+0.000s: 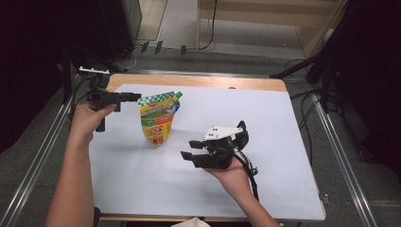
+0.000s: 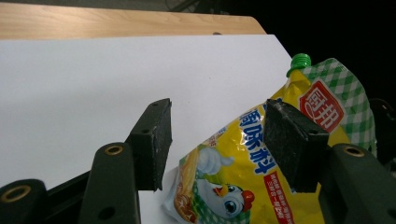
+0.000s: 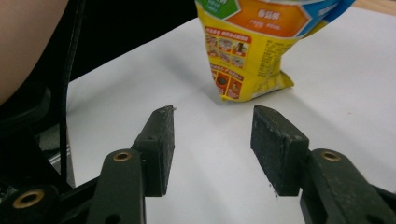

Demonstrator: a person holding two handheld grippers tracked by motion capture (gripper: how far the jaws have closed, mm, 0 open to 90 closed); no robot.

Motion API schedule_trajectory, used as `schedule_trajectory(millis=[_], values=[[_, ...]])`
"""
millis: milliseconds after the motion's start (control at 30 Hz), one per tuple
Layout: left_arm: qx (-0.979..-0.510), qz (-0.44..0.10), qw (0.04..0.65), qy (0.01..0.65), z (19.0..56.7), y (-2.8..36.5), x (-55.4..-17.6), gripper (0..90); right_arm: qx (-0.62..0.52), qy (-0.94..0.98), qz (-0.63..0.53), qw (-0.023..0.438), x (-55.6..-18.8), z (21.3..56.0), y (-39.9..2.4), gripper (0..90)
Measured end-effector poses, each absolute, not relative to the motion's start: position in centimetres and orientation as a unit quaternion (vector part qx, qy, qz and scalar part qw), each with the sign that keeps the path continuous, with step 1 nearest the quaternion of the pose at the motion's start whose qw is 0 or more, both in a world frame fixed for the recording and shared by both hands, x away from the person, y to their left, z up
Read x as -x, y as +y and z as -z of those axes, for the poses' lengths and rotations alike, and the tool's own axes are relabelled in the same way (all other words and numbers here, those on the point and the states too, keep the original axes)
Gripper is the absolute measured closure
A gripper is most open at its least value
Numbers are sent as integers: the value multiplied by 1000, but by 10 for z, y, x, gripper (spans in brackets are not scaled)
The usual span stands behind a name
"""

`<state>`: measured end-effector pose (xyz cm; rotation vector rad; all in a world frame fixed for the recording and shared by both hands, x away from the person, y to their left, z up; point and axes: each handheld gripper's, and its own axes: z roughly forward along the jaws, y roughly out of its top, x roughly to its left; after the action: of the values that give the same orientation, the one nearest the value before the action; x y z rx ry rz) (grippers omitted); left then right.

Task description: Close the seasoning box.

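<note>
The left gripper (image 1: 127,97) has its jaws standing fairly wide with nothing pressed between them; in its own view the pouch (image 2: 261,158) lies just beyond the two black pads, its green cap (image 2: 300,59) and checked top past the right-hand pad, apart from both. The right gripper (image 1: 188,149) also holds its jaws apart and empty, pointing across bare white sheet toward the pouch's crimped bottom edge (image 3: 254,91), which rests on the sheet a short way ahead of the tips. From above, the pouch (image 1: 158,118) stands upright in the left half of the bench, top corner with the cap up, the left gripper level with its top from the left and the right gripper lower and to its right, near but not touching. Around it the white sheet (image 1: 265,123) is open on every side, widest toward the right and near edges. A strip of wooden bench (image 1: 198,81) shows beyond the sheet's far edge. Metal rails (image 1: 338,156) run along both sides of the bench, and cables (image 1: 302,99) trail on the floor beyond its far right corner.
</note>
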<state>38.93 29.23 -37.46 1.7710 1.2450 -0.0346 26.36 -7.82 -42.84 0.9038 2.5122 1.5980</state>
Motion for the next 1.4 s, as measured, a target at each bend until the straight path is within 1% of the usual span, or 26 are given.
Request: schedule_trajectory(millis=[67, 667, 1400], values=[[-722, 20, 475, 503, 375, 291, -389, 427, -294, 805, -514, 18, -265, 425, -84, 510], [-732, 18, 464, 499, 380, 284, -391, 428, -317, 794, -516, 51, -276, 399, -128, 521], [-741, 22, 459, 489, 380, 278, -390, 423, -341, 790, -505, 66, -285, 386, -166, 549]])
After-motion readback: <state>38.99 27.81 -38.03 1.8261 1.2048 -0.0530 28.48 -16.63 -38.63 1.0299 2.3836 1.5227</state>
